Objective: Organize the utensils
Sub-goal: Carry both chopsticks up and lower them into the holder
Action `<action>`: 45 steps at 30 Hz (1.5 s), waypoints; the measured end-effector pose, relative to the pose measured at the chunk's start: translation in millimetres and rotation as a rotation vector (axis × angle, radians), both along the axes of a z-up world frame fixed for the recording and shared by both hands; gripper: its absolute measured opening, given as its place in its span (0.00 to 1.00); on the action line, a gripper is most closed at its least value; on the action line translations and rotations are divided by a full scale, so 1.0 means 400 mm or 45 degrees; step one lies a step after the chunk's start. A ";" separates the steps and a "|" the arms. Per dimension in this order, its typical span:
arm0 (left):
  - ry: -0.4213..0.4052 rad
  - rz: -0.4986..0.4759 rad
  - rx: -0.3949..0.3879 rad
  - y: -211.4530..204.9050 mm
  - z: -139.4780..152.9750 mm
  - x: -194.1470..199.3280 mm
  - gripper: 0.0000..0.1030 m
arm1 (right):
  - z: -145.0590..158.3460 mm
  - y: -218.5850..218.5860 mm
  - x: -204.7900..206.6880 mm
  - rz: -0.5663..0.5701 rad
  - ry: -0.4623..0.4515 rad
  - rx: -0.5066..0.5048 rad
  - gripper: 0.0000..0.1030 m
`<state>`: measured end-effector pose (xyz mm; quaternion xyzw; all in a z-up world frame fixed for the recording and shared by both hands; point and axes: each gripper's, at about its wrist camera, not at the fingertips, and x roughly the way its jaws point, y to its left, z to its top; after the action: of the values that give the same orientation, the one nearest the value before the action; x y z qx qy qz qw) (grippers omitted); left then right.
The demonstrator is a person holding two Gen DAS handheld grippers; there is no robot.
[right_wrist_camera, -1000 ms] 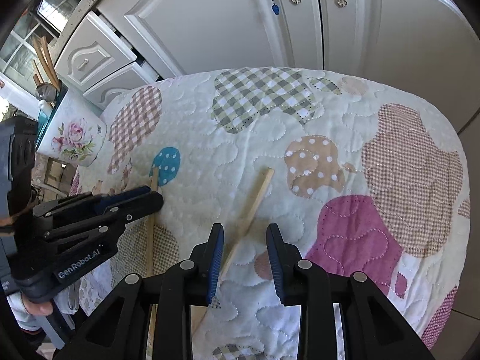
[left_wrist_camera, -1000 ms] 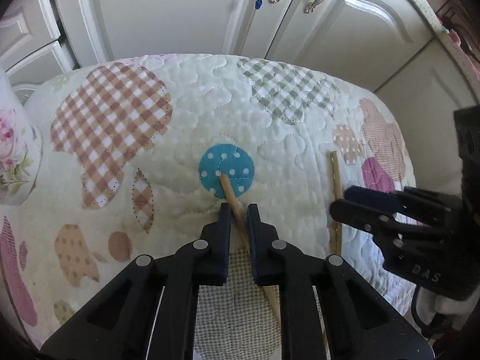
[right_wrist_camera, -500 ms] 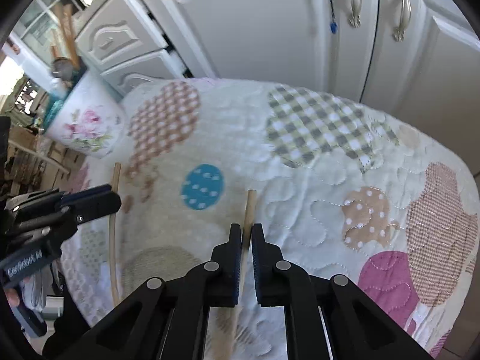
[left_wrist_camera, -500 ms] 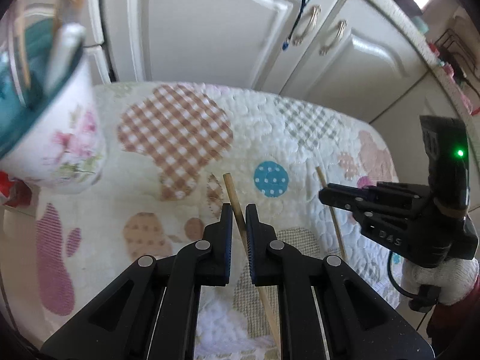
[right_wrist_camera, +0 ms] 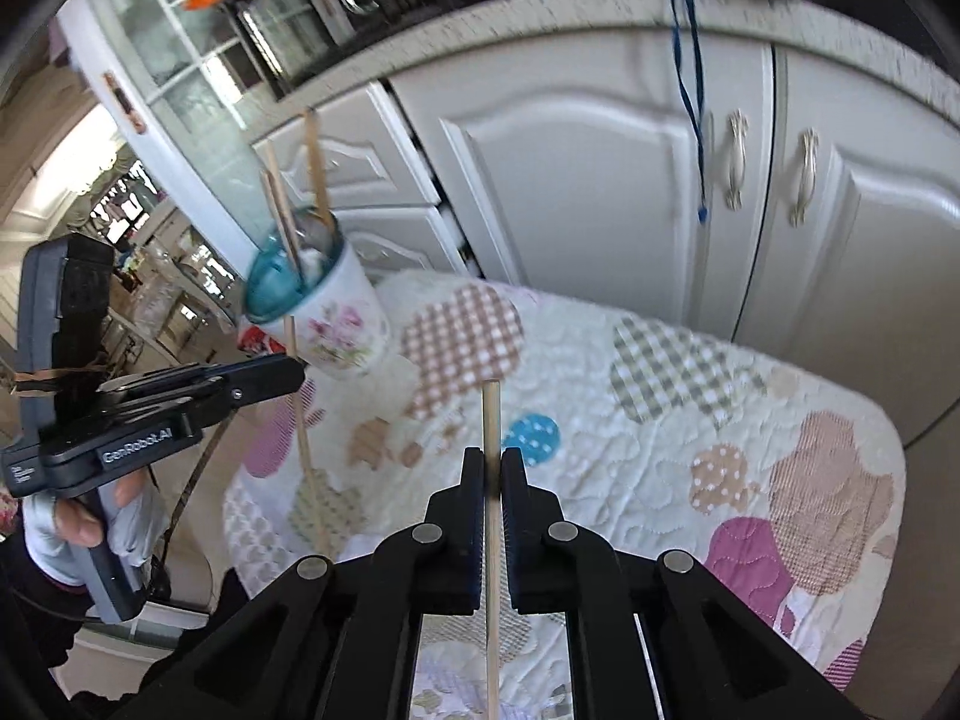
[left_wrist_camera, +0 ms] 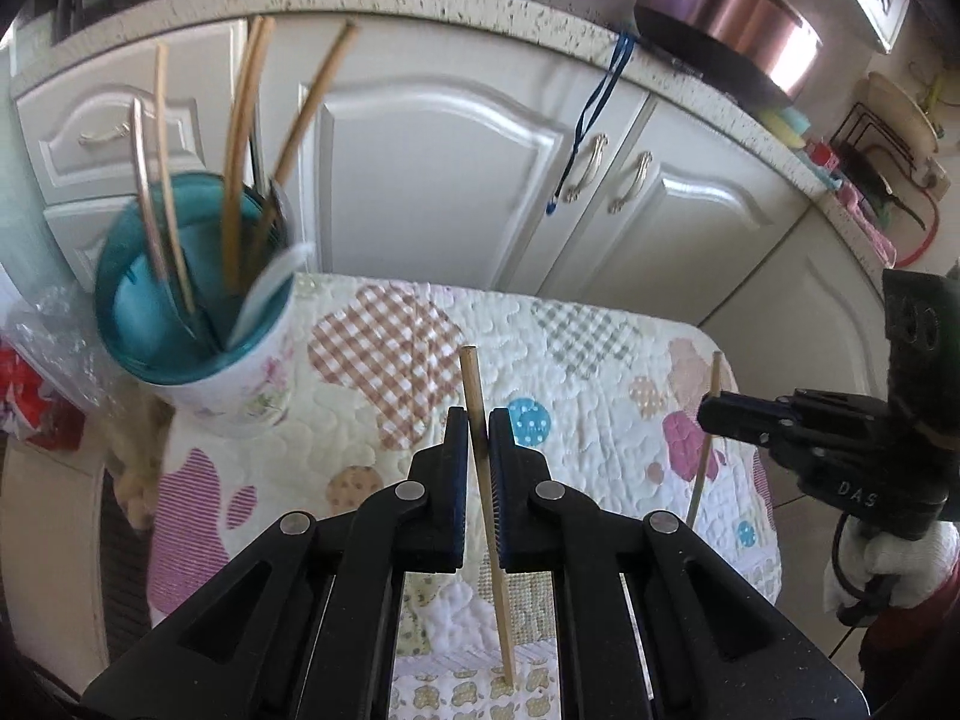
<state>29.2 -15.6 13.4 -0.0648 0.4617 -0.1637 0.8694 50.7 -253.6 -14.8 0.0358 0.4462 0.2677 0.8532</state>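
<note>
Holding one chopstick (left_wrist_camera: 480,414) in my left gripper (left_wrist_camera: 478,438), another (right_wrist_camera: 491,420) in my right gripper (right_wrist_camera: 492,480), both clamped; cup (left_wrist_camera: 240,360) far left w/ utensils awaited them.

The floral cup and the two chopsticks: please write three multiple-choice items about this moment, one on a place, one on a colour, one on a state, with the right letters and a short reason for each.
1. Where does the floral cup stand on the quilted mat in the left wrist view?
A. At its far left corner
B. At its far right corner
C. In its middle

2. What colour is the inside of the cup?
A. Red
B. Teal
C. Yellow

3. What state is the left gripper in?
A. Wide open over the mat
B. Shut on nothing
C. Shut on a chopstick

Answers:
1 A: the cup sits at the mat's far left corner, below the cabinet doors.
2 B: the lining around the utensils is teal.
3 C: its pads press the chopstick; the right gripper likewise clamps another chopstick.
</note>
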 end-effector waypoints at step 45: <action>-0.399 0.258 -0.042 0.352 0.419 -0.036 0.04 | 0.476 0.317 -0.004 0.375 -0.461 0.077 0.05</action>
<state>14.7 125.3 180.9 -0.0988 0.3092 -0.0909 0.9415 49.3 -126.6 175.8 -0.0527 0.2782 0.4048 0.8695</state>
